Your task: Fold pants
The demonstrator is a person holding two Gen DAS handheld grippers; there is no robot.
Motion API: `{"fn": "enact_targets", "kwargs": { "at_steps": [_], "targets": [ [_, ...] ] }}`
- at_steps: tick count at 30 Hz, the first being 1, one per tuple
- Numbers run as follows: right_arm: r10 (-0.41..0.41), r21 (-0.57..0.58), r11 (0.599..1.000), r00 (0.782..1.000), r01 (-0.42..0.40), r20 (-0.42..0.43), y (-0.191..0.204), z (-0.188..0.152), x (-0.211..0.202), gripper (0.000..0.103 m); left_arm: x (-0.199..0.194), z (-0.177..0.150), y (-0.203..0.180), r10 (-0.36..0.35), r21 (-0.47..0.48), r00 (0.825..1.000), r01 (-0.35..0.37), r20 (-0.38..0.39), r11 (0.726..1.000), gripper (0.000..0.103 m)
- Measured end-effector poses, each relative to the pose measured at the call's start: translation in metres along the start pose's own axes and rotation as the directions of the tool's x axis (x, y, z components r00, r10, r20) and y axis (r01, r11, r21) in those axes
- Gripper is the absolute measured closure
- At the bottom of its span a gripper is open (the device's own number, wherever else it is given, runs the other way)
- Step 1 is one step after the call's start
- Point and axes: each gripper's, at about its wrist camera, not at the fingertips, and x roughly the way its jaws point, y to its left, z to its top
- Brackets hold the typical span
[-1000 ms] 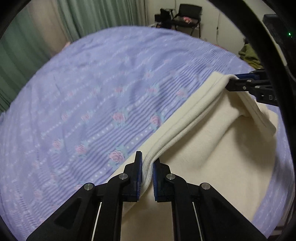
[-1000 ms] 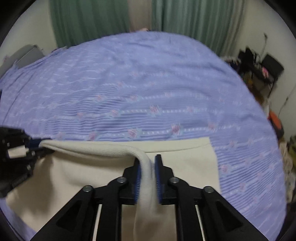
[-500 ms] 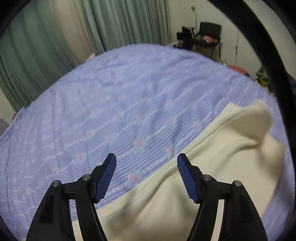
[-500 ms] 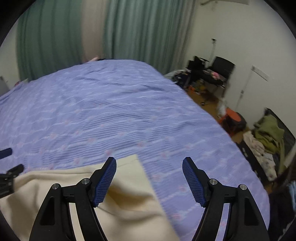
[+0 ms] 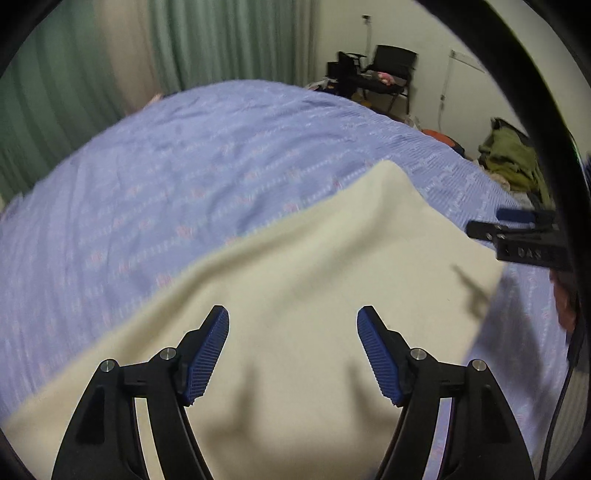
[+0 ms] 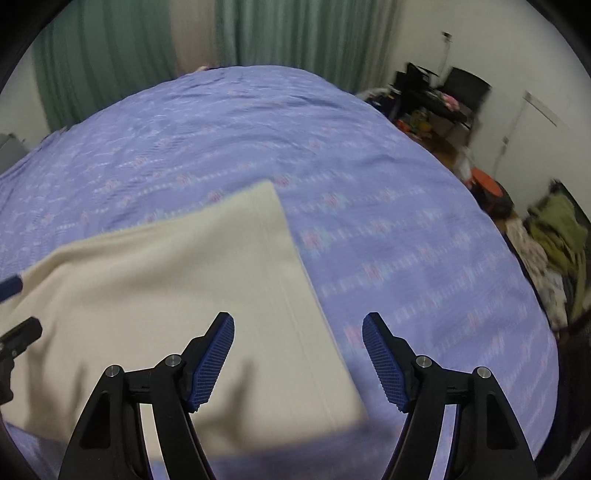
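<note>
The cream pants (image 5: pixel 332 280) lie folded flat on the purple flowered bedspread (image 5: pixel 166 177). My left gripper (image 5: pixel 293 354) is open and empty, held above the cloth. In the right wrist view the pants (image 6: pixel 177 288) lie as a flat rectangle with a stitched hem along the right edge. My right gripper (image 6: pixel 298 360) is open and empty, above the pants' near right edge. The right gripper also shows at the right of the left wrist view (image 5: pixel 517 236). The left gripper's tips show at the left edge of the right wrist view (image 6: pixel 14 317).
The bedspread (image 6: pixel 369 177) covers a wide bed. Green curtains (image 6: pixel 295 33) hang behind it. A black chair and desk (image 5: pixel 388 70) stand at the back right. A pile of clothes (image 6: pixel 554 236) lies on the floor right of the bed.
Both grippers were shut on the pants' folded edge, then opened and let go. The cloth has dropped flat onto the bed. Both grippers have drawn back and now hover over it.
</note>
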Motion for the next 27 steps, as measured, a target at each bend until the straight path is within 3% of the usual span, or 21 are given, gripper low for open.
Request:
{"fn": "enact_targets", "kwargs": {
  "at_steps": [3, 8, 11, 14, 17, 22, 24, 27],
  "targets": [
    [0.010, 0.073, 0.997, 1.000, -0.009, -0.017, -0.013, -0.027, -0.022, 0.031, -0.020, -0.017, -0.001, -0.002, -0.096, 1.000, 0.002, -0.004, 0.995, 0.032],
    [0.016, 0.007, 1.000, 1.000, -0.016, 0.018, -0.001, -0.051, -0.087, 0.031, -0.071, -0.039, 0.008, 0.036, -0.279, 0.999, -0.033, 0.005, 0.960, 0.031],
    [0.083, -0.062, 0.995, 0.995, -0.080, 0.055, 0.016, -0.052, -0.129, 0.031, -0.121, -0.054, 0.007, 0.098, -0.366, 0.994, -0.075, 0.044, 0.928, 0.023],
    [0.201, -0.162, 0.969, 0.977, -0.187, 0.075, 0.042, -0.055, -0.169, 0.031, -0.176, -0.074, 0.009, 0.177, -0.438, 0.980, -0.121, 0.089, 0.891, 0.018],
    [0.293, -0.261, 0.929, 0.952, -0.263, 0.086, 0.071, -0.063, -0.201, 0.031, -0.232, -0.100, 0.012, 0.293, -0.495, 0.951, -0.210, 0.095, 0.843, 0.016],
    [0.437, -0.386, 0.840, 0.897, -0.382, 0.063, 0.118, -0.093, -0.242, 0.031, -0.296, -0.143, 0.025, 0.430, -0.530, 0.902, -0.349, 0.034, 0.773, 0.016],
    [0.487, -0.401, 0.809, 0.872, -0.430, 0.047, 0.134, -0.105, -0.251, 0.031, -0.320, -0.167, 0.037, 0.490, -0.542, 0.871, -0.412, 0.001, 0.732, 0.016],
    [0.578, -0.420, 0.743, 0.816, -0.522, 0.009, 0.167, -0.126, -0.263, 0.031, -0.342, -0.201, 0.051, 0.567, -0.546, 0.822, -0.494, -0.040, 0.677, 0.016]
  ]
}}
